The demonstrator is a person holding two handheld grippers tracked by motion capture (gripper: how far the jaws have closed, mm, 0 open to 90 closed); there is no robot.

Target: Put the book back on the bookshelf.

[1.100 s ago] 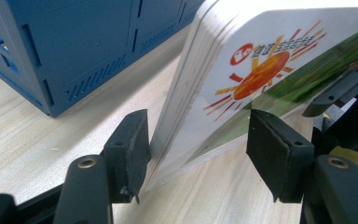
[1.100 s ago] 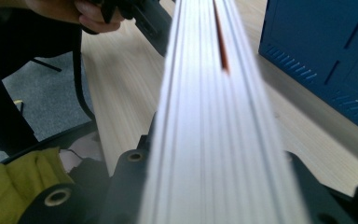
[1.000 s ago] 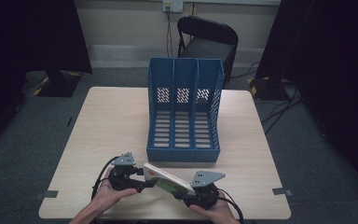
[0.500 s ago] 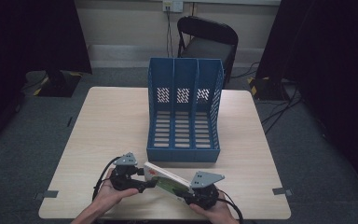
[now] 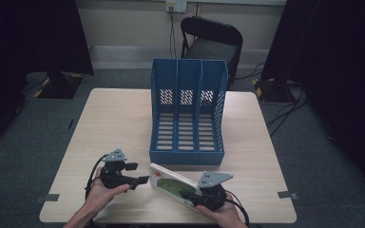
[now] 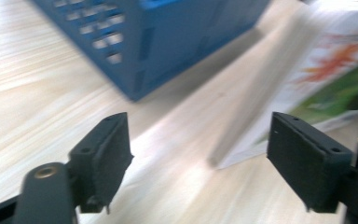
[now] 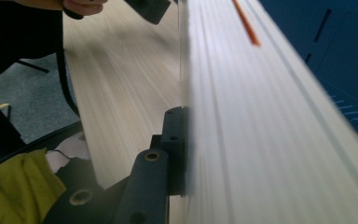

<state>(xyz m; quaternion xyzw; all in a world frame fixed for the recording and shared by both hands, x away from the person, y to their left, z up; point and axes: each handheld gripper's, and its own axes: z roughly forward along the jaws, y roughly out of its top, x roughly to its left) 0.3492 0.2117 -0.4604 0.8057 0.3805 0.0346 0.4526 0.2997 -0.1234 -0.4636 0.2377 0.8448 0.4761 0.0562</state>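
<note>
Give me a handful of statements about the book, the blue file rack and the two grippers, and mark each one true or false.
1. The right gripper is shut on the book. True.
2. The left gripper is shut. False: its fingers stand wide apart.
3. The book stands in the file rack. False: it is in front of the rack.
4. The rack has three slots. True.

I see bare worktop (image 5: 114,123) open to the left of the blue file rack (image 5: 187,114), which blocks the middle; the book (image 5: 173,184) lies across the front strip beside my left tongs (image 5: 140,173).
</note>
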